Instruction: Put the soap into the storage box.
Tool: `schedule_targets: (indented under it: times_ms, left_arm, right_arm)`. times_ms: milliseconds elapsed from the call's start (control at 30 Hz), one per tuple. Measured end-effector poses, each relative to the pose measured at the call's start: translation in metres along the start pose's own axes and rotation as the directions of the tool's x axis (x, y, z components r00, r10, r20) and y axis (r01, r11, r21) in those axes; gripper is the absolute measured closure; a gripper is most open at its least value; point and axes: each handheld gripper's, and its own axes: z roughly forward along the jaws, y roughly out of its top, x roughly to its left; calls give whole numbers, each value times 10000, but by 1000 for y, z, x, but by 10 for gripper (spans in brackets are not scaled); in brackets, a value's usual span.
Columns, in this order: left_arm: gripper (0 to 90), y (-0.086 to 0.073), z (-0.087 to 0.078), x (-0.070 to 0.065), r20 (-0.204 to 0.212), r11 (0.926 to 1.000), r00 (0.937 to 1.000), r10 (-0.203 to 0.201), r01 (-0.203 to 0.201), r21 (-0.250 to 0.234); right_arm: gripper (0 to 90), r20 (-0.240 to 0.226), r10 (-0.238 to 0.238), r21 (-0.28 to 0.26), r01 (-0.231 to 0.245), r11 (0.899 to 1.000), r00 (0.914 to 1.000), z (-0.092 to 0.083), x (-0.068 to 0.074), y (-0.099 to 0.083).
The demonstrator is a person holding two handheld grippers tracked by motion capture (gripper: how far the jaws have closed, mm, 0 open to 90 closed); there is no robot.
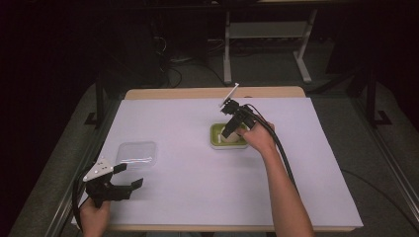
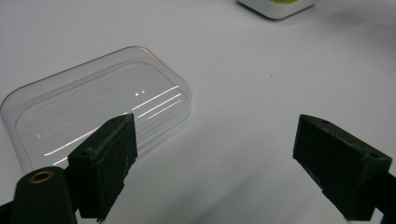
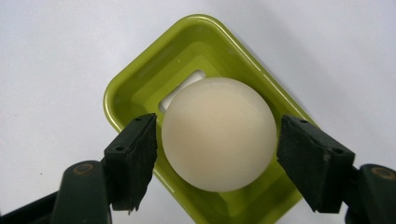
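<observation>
Jaws of my right gripper [image 3: 217, 144] stand apart, bracketing the cream round ball [image 3: 218, 134] in the green rectangular dish [image 3: 140, 79], ready to pinch; my left gripper [image 1: 129, 176] waits wide apart at seven o'clock beside the clear plastic lid [image 2: 93, 102].

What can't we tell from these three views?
- Right gripper view: whether the fingers touch the cream ball; slight gaps show, contact unclear.
- Right gripper view: the green tray near end is cut off by the frame edge; the ball hides its floor.
- High view: ball is mostly hidden by the right gripper.
- Left gripper view: clear lid partly behind a finger.
</observation>
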Motion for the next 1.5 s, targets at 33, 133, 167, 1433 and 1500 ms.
schedule_targets:
  times_ms: [33,133,167,1433,1500]
  left_arm:
    - [129,0,0,0,-2,10000,10000,7,-7,1]
    - [129,0,0,0,-10,10000,10000,6,-6,-17]
    - [129,0,0,1,-23,10000,10000,36,-36,5]
    - [129,0,2,-2,-26,9997,9999,126,-126,188]
    - [129,0,3,-2,-26,9997,9999,122,-122,205]
  right_arm:
    - [278,27,-1,-38,1,10000,10000,-1,0,-1]
    - [277,55,-58,-78,58,10000,10000,-4,1,-2]
    - [277,52,-94,-51,94,9999,9999,-6,1,-3]
    - [260,-947,357,-1180,-469,9919,9949,-41,-1,-79]
    - [260,-925,387,-1217,-499,9913,9950,-42,-1,-83]
